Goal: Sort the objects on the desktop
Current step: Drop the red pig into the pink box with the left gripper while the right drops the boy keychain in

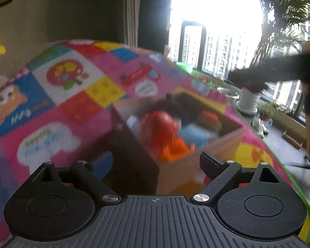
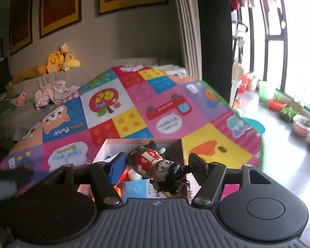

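Right gripper (image 2: 156, 166): jaws set midway, a toy figure (image 2: 155, 166) between them, black-haired head nearest the camera, red body pointing away. Whether the pads press on it or it merely hangs in the gap, cannot tell; it sits off-centre, closer to the right-hand jaw.

Left gripper (image 1: 156, 163): jaws wide, nothing between them. View blurred.

Beyond both: cardboard box (image 1: 227, 138) on the patchwork mat (image 2: 117, 101) covering the tabletop, already holding a red and orange toy (image 1: 163, 132), something blue, other bits.

Risks, as judged:
- Loose or lopsided hold on the figure; it could twist and fall short of the box, or onto the mat.
- The figure's dangling chain could snag on the box rim.
- The grippers share one box; they could knock each other.
- Box is filling; the figure may perch and roll out.
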